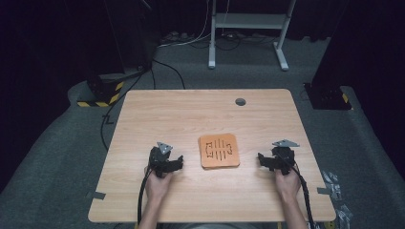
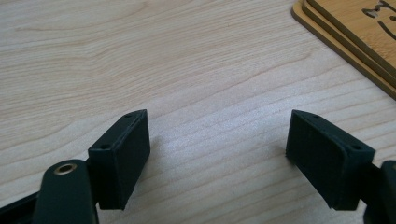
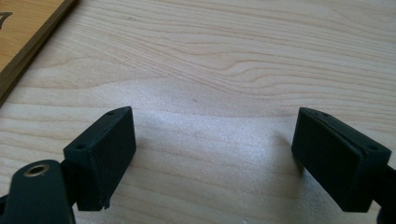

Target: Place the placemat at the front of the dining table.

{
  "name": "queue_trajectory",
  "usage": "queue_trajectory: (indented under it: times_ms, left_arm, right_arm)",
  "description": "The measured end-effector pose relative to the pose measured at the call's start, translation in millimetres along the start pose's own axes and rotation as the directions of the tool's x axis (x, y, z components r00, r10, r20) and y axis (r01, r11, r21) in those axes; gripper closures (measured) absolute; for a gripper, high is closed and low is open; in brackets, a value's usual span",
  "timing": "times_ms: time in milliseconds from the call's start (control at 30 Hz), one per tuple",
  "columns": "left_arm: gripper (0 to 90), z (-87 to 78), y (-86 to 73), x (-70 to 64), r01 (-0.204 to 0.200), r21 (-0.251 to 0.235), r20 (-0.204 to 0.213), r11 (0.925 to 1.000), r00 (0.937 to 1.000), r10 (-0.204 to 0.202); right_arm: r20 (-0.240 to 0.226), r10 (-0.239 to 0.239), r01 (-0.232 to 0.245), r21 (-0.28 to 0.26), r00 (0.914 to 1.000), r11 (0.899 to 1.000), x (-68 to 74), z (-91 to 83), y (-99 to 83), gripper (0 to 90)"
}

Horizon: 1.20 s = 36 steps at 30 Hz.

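A small stack of orange-brown wooden boards (image 1: 219,150) with black cut-out marks lies flat at the middle of the wooden table (image 1: 200,109). My left gripper (image 1: 173,164) rests on the table just left of the stack, held by a hand, jaws wide open over bare wood (image 2: 217,140). The stack's layered edge (image 2: 355,42) sits at the top right of the left gripper view. My right gripper (image 1: 261,160) rests to the right of the stack, also open with nothing between its jaws (image 3: 215,144). A corner of the stack (image 3: 23,32) sits at the top left of the right gripper view.
A round grey cable port (image 1: 240,101) sits near the table's far edge. Beyond the table stand a white metal frame (image 1: 248,28), loose cables on grey carpet, and a black-and-yellow striped base (image 1: 102,93). Bits of tape lie on the floor at right (image 1: 334,186).
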<state>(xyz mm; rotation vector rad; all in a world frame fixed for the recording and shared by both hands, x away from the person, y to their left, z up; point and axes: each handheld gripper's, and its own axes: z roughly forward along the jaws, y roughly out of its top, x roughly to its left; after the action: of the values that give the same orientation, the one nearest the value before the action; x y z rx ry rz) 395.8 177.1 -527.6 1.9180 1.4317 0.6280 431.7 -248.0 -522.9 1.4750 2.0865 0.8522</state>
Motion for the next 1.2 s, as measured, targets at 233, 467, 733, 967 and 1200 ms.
queue_trajectory:
  times_ms: [233, 467, 733, 967, 1200]
  left_arm:
    - [21.5, -0.8, -0.6, -0.2, -0.001, 0.000, -0.003, 1.0000, 1.0000, 0.001]
    - [21.4, -1.2, -1.0, -0.5, 0.000, 0.002, -0.003, 1.0000, 1.0000, 0.000]
    - [21.4, -1.0, -0.8, -0.4, -0.001, 0.002, -0.002, 1.0000, 1.0000, 0.001]
    - [21.2, -1.6, -1.1, -1.6, -0.003, 0.004, -0.002, 1.0000, 1.0000, 0.003]
    - [24.3, -2.8, -0.4, -4.7, -0.010, 0.007, -0.003, 0.9999, 0.9999, 0.010]
  right_arm:
    - [0.012, 0.012, -0.012, -0.009, 0.9999, 1.000, 1.3, -0.1, -1.1, 13.4]
    - [0.008, 0.013, -0.013, 0.007, 0.9999, 1.000, 1.1, -1.5, -1.3, 12.8]
    - [0.020, 0.016, -0.016, -0.003, 0.9997, 1.000, 1.1, -0.7, -1.3, 12.6]
    - [0.021, 0.013, -0.013, -0.006, 0.9997, 1.000, 0.8, -0.5, -1.3, 12.5]
    - [0.021, 0.012, -0.012, -0.006, 0.9997, 1.000, 0.8, -0.4, -1.3, 12.6]
